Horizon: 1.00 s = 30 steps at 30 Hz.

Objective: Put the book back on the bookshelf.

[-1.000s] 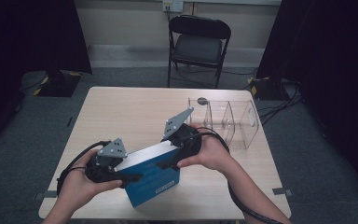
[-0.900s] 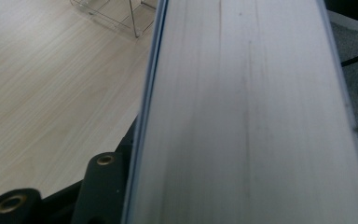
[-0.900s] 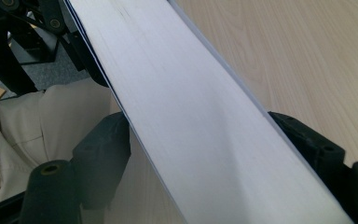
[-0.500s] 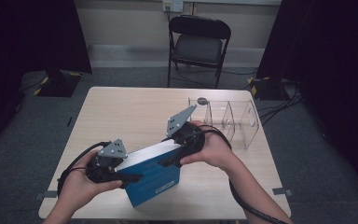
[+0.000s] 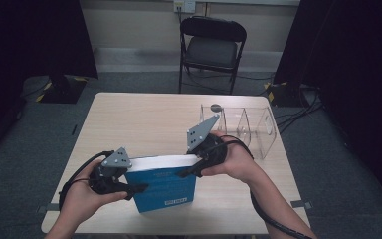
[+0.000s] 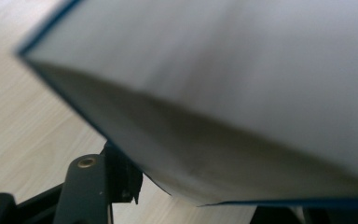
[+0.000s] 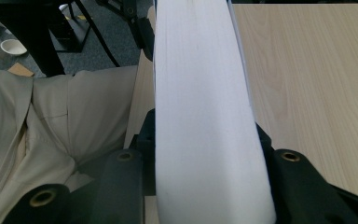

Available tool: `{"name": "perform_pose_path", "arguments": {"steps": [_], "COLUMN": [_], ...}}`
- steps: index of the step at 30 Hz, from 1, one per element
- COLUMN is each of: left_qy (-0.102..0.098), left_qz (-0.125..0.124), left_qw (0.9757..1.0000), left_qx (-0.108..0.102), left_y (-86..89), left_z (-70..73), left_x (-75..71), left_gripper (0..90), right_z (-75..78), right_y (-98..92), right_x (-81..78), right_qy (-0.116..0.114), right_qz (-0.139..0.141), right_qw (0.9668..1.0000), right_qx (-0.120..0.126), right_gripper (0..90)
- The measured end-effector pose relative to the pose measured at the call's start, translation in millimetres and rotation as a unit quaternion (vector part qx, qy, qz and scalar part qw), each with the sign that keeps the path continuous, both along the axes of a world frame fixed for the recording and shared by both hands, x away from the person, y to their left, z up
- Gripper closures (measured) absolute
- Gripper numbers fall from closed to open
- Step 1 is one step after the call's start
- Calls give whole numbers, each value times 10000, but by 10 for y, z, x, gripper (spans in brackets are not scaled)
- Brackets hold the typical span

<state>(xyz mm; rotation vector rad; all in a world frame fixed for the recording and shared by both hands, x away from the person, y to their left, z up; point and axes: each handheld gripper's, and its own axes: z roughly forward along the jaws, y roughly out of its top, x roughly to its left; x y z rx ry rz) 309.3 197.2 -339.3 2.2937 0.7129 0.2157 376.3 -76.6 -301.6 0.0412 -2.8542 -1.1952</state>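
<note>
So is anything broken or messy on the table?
Nothing looks broken or spilled. The blue book is held tilted between the left tongs and the right tongs, one at each end, with its white page edge facing up. The clear plastic rack stands upright near the table's far right side.

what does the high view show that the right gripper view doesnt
High view alone: the book's blue cover, the clear divided organizer, the folding chair, and both hands, the left gripper and right gripper clamping opposite ends of the book. Right gripper view alone: the white page edge between its jaws, and beige clothing. Both share the wooden table.
</note>
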Motion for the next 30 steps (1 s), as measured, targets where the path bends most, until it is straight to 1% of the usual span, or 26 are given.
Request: {"name": "perform_pose_path", "arguments": {"steps": [3,5,7,9,10,11,12,13,14,16,17,18,19,21,23,24,25,26,28,30], "left_qy": [31,19,-9,56,56,121,121,160,187,171,220,157,114,116,95,106,117,148,122,129], "left_qz": [28,153,223,312,312,390,390,432,460,446,453,464,457,480,556,597,642,687,736,762], "left_qw": [9999,9997,9997,9993,9993,9990,9990,9988,9985,9986,9984,9986,9987,9985,9984,9982,9979,9975,9972,9970], "left_qx": [-112,-175,-117,-176,-176,-184,-184,-180,-222,-228,-241,-203,-215,-237,-107,-37,-51,-15,28,24], "left_y": [61,133,232,318,318,381,381,410,434,459,467,478,492,523,556,578,594,608,626,639], "left_z": [-15,-31,-42,-86,-86,-165,-165,-220,-309,-418,-475,-531,-593,-720,-839,-929,-1006,-1073,-1216,-1309], "left_x": [5,0,-4,-4,-4,4,4,7,19,41,49,57,64,77,93,110,125,137,148,152], "left_gripper": [394,396,396,369,356,328,323,323,307,294,289,282,267,251,264,265,264,256,252,252], "right_z": [5,10,10,11,10,9,9,8,10,10,9,10,10,8,8,8,11,11,12,11], "right_y": [4,3,3,8,7,3,3,2,7,6,6,5,3,-1,-3,-2,-2,-2,-3,-3], "right_x": [-16,-19,-7,-4,-5,-5,-5,-6,-11,-16,-18,-19,-27,-30,-32,-34,-42,-45,-53,-54], "right_qy": [-26,19,40,42,42,46,46,49,46,48,50,47,61,61,62,58,57,65,47,66], "right_qz": [-29,-147,-223,-241,-236,-242,-242,-253,-294,-338,-358,-389,-438,-482,-505,-510,-517,-528,-541,-581], "right_qw": [10000,9999,9997,9997,9997,9997,9997,9997,9995,9994,9993,9992,9990,9988,9987,9987,9986,9986,9985,9983], "right_qx": [-14,-55,-65,-67,-65,-60,-60,-58,-63,-63,-57,-60,-68,-53,-53,-54,-68,-70,-72,-69], "right_gripper": [611,611,612,613,612,612,612,612,612,612,612,612,612,613,613,613,613,613,613,613]}}
